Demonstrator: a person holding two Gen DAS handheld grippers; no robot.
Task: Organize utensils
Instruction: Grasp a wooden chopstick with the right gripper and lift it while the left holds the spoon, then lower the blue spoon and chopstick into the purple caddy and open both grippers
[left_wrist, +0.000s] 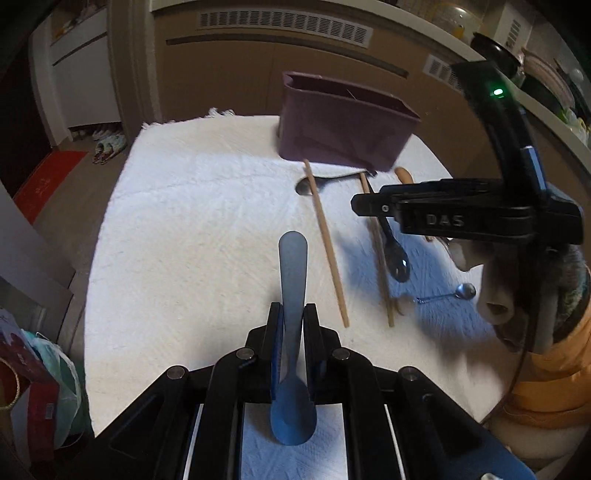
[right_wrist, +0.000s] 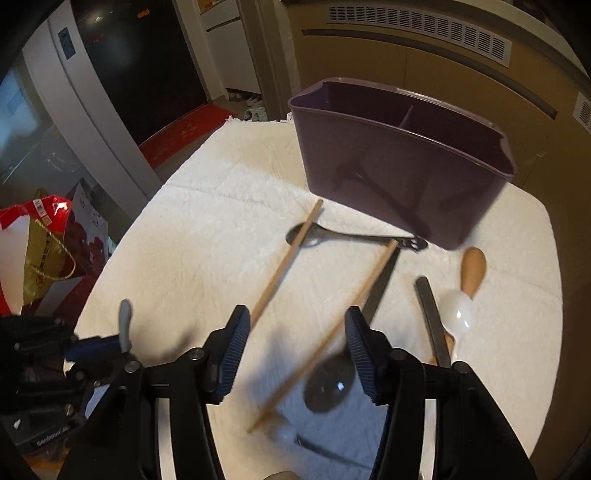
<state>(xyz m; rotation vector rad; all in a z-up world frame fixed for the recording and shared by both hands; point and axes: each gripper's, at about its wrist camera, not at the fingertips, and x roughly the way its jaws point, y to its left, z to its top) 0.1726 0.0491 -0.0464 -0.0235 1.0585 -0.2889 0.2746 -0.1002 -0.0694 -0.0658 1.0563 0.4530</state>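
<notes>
Crowded lower right of both views: two pale wooden chopsticks (right_wrist: 284, 258) lying apart on the fluffy white towel (left_wrist: 184, 221) over the worktop, both running from near the container towards the camera. One chopstick crossing the bowl of a dark slotted spoon (right_wrist: 314, 234) lying sideways just below the container. Second chopstick (right_wrist: 332, 328) slanting between the open fingers of the right gripper (right_wrist: 295, 350), beside a dark glossy spoon (right_wrist: 328, 384) with its bowl nearest the camera; nothing pressed by the ribbed blue pads. Further right, a flat dark handle (right_wrist: 432, 317), a white glossy spoon (right_wrist: 458, 310) and a rounded wooden handle (right_wrist: 472, 269), close together. Small metal teaspoon (left_wrist: 461, 291) at the right edge of the left view.

Left gripper (left_wrist: 293, 332) clamped tight on a flat grey metal spoon (left_wrist: 291, 280), held at the neck: long axis straight up the frame, handle end pointing towards the container, bowl back under the fingers.

Dark purple rectangular plastic container (right_wrist: 402, 162) upright in the upper centre, smooth-walled, one inner divider visible, no utensils seen inside. Brown vented cabinet fronts behind; red bags on the floor at lower left.
</notes>
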